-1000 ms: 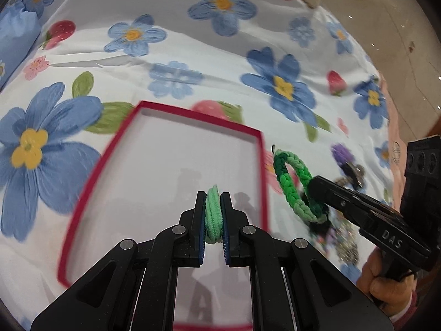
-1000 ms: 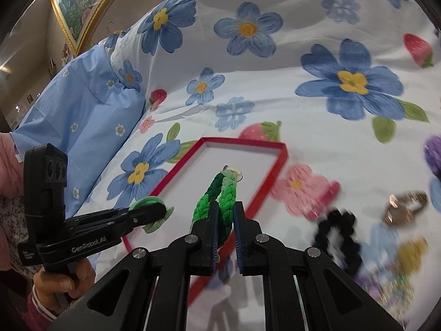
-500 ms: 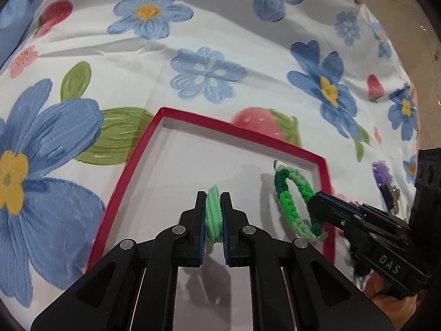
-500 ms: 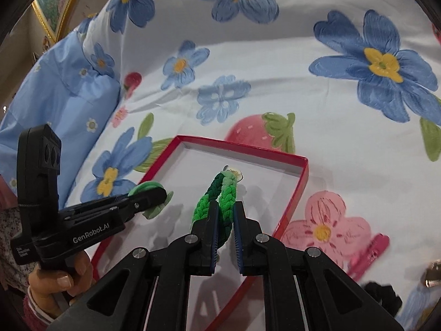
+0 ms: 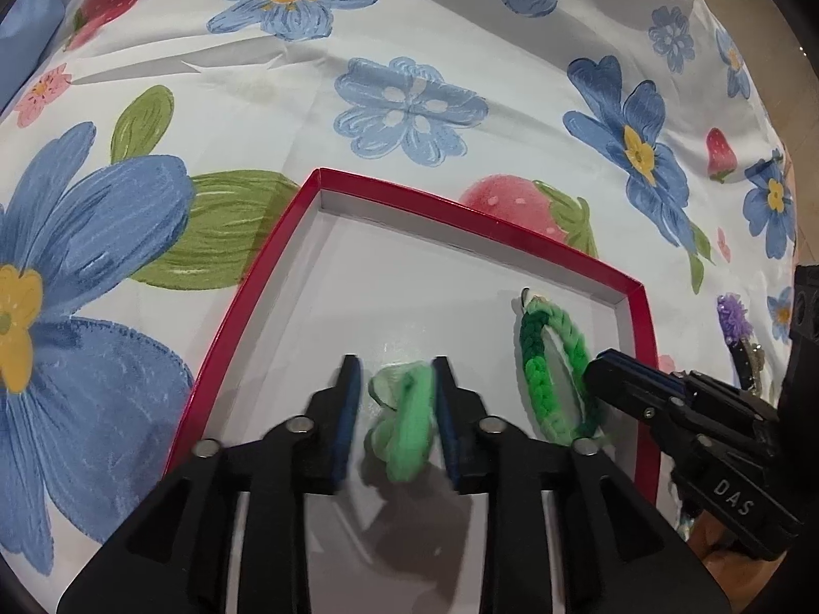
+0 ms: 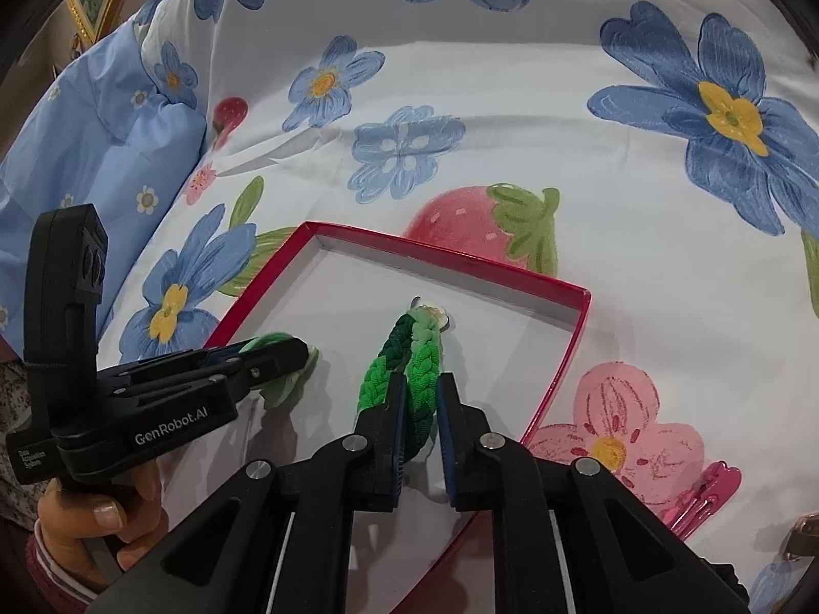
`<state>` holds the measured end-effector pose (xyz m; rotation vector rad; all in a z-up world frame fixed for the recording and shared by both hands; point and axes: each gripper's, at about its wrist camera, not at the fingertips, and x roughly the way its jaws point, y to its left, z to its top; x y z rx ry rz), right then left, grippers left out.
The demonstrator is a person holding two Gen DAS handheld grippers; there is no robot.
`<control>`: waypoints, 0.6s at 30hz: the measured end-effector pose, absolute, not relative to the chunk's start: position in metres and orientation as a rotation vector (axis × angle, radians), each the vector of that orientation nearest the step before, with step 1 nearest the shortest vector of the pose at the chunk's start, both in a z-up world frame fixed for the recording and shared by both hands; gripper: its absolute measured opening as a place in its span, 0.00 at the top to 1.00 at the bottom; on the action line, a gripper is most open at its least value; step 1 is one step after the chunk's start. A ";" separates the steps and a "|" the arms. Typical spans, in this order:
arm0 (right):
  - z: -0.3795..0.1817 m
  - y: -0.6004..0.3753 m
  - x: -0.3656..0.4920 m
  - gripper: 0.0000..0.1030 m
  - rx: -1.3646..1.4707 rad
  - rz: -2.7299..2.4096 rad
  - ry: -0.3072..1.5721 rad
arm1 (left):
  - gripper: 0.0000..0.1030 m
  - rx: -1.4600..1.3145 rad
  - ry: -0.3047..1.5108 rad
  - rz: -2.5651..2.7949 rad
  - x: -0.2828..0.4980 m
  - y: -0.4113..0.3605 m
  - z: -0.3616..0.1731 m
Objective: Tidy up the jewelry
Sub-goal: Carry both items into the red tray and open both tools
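Over the shallow red-rimmed white box [image 5: 634, 358] on the flowered bedspread [image 5: 409, 102], the left tool [image 5: 394, 399] is gaping around a light green hair tie [image 5: 404, 424], while the right tool [image 6: 422, 414] is pinching a braided green bracelet [image 6: 409, 358].

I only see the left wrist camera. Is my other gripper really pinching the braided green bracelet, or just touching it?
Observer: Pinching. In the right wrist view, the right gripper has the braided green bracelet squeezed between its fingers, over the red box.
Operator: Is anything hiding beside the box?
Observer: A pink hair clip lies on the flowered cloth, off the box's right side.
Operator: What's way over on the left?
Observer: A gold picture frame, in the top left corner.
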<state>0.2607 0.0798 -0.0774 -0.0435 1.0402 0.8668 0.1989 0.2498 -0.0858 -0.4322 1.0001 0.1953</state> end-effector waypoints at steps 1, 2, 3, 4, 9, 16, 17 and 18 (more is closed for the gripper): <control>-0.077 0.080 0.260 0.86 -0.044 0.867 1.040 | 0.63 -0.432 1.001 0.200 0.199 0.249 -0.085; -0.076 0.080 0.260 0.86 -0.042 0.872 1.040 | 0.58 -0.432 1.000 0.205 0.198 0.249 -0.085; -0.076 0.079 0.260 0.85 -0.040 0.876 1.042 | 0.57 -0.430 0.994 0.209 0.196 0.249 -0.083; -0.075 0.079 0.260 0.85 -0.038 0.875 1.041 | 0.57 -0.426 0.990 0.211 0.195 0.248 -0.080; -0.062 0.065 0.255 0.82 0.005 0.875 1.023 | 0.50 -0.433 0.956 0.223 0.181 0.245 -0.065; -0.041 0.019 0.235 0.64 0.074 0.866 0.976 | 0.40 -0.445 0.894 0.211 0.151 0.225 -0.038; -0.038 0.010 0.232 0.64 0.086 0.863 0.969 | 0.39 -0.450 0.886 0.202 0.146 0.220 -0.035; -0.035 0.001 0.229 0.64 0.096 0.857 0.961 | 0.38 -0.453 0.881 0.197 0.143 0.216 -0.033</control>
